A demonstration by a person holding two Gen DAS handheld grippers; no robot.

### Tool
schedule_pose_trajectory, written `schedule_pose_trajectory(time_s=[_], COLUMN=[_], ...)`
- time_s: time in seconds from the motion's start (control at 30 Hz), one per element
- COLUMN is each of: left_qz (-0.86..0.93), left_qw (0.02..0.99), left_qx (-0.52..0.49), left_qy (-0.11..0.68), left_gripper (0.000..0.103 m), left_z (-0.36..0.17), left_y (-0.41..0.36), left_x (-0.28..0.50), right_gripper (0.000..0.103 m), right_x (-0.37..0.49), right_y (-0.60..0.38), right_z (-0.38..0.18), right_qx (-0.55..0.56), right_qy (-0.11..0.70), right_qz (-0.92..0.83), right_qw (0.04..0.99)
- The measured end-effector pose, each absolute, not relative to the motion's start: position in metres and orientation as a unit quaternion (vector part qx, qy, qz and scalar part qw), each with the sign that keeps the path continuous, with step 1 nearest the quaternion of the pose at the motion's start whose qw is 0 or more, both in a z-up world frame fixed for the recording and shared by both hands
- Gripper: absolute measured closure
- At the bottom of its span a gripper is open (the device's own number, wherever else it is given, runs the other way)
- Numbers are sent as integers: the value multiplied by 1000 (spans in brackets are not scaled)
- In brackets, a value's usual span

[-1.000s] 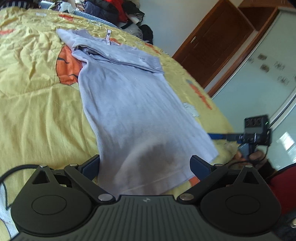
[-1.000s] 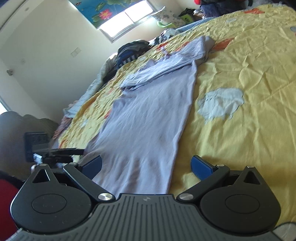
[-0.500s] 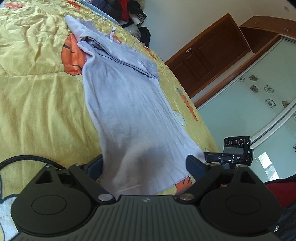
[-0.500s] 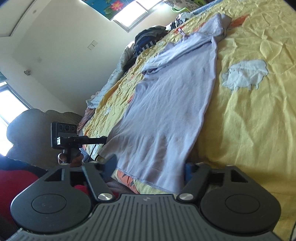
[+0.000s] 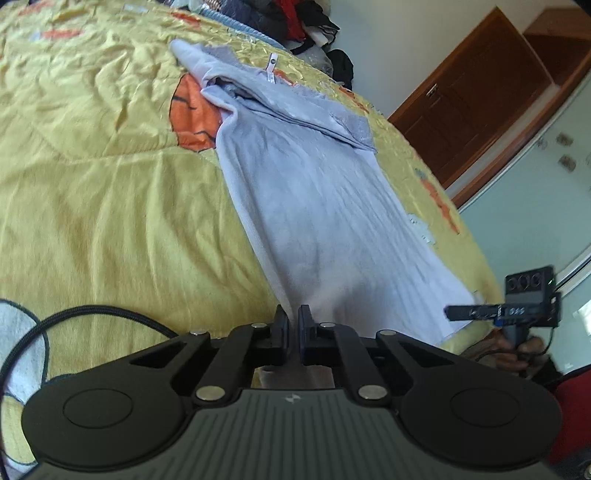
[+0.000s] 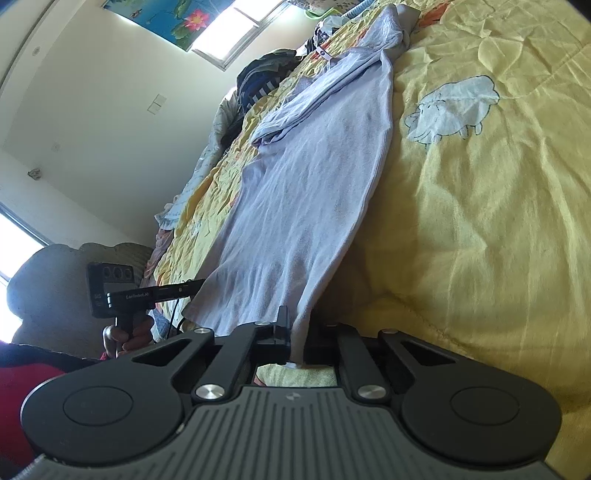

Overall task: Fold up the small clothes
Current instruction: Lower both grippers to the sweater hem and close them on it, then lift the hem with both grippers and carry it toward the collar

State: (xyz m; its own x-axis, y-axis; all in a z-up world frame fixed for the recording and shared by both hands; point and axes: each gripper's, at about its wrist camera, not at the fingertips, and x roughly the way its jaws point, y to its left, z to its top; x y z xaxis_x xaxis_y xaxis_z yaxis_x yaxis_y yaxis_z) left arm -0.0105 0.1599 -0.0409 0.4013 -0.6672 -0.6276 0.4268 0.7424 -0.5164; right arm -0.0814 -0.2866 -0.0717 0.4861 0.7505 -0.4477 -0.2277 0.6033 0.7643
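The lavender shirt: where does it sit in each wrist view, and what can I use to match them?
Left wrist: lavender shirt runs from upper centre to the left gripper.
Right wrist: it runs from top right to the right gripper.
Shared landmark: its white neck tag.

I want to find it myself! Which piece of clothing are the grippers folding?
Look at the big yellow bedspread with cartoon animals. Stretched along it lies the pale lilac shirt, its near hem pinched by both grippers. Unlike the dark clothes heap at the far end, it lies flat.
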Motion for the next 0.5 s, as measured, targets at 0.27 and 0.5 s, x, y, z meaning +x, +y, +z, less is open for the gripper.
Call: schedule_pose_trajectory(time_s=[0.27, 0.5], left_qz=[-321, -319], left_qw=[841, 849], left_qx=[-162, -166], left_qy=[405, 387], left_gripper=[99, 99], left_z=[-23, -10], left_y=[158, 153], left_x=[-12, -11], right_gripper=[93, 93], right_x=[-83, -73], right_y=[-288, -290], right_z=[-60, -43], right_qx=[335, 340], right_qy=[385, 355], right_qz=[308, 319], right_qw=[803, 810])
